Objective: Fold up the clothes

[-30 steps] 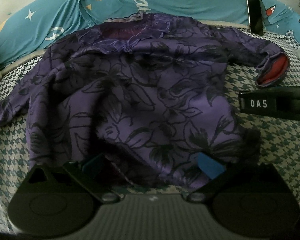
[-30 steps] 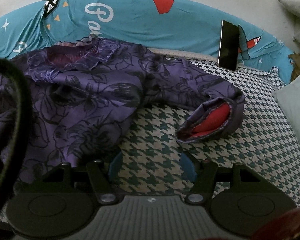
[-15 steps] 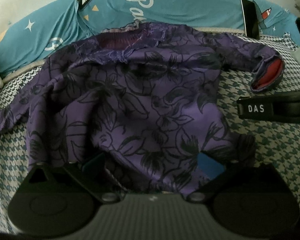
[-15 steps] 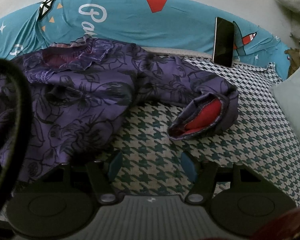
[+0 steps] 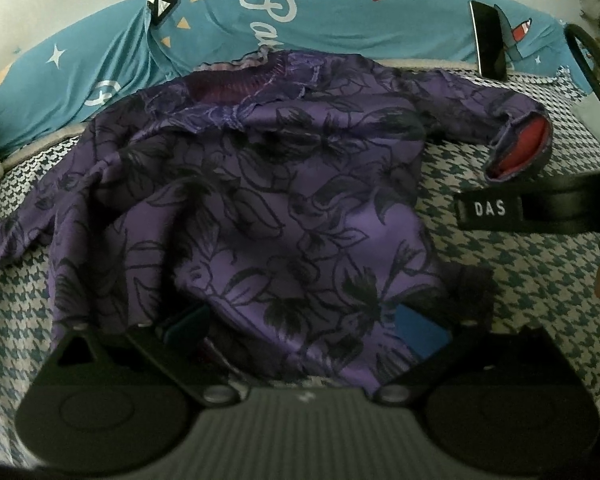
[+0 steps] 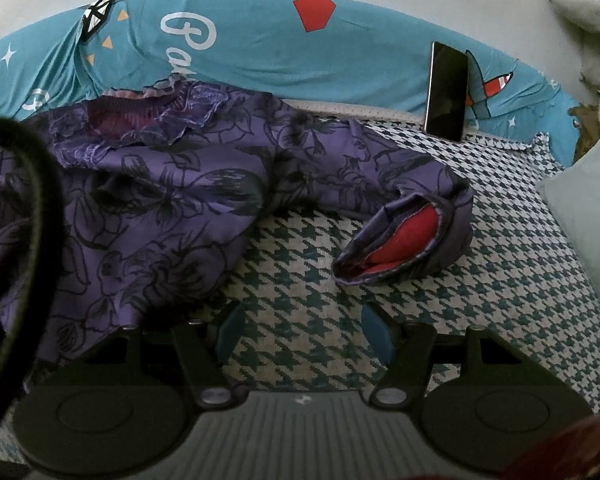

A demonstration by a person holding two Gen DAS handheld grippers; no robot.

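A purple top with a black flower print [image 5: 284, 200] lies crumpled on the houndstooth blanket [image 5: 540, 280], neck toward the far side. My left gripper [image 5: 300, 328] is open at its near hem, fingers wide apart, and the hem cloth bunches between and partly over the blue pads [image 5: 420, 336]. The same purple top [image 6: 148, 208] fills the left of the right wrist view. Its right sleeve ends in a cuff with red lining [image 6: 404, 236]. My right gripper [image 6: 303, 330] is open over bare blanket just short of that cuff, holding nothing. A finger of it, marked DAS [image 5: 488, 208], shows in the left wrist view.
A teal printed pillow [image 6: 300, 52] runs along the far edge, with a black phone [image 6: 446, 92] leaning on it. A pale cushion [image 6: 588, 216] sits at the right. A black cable [image 6: 40, 216] loops across the left of the right wrist view.
Both views have shifted only slightly. The sleeve cuff sits a little nearer the right gripper's centre. The hem stays between the left fingers, which remain apart.
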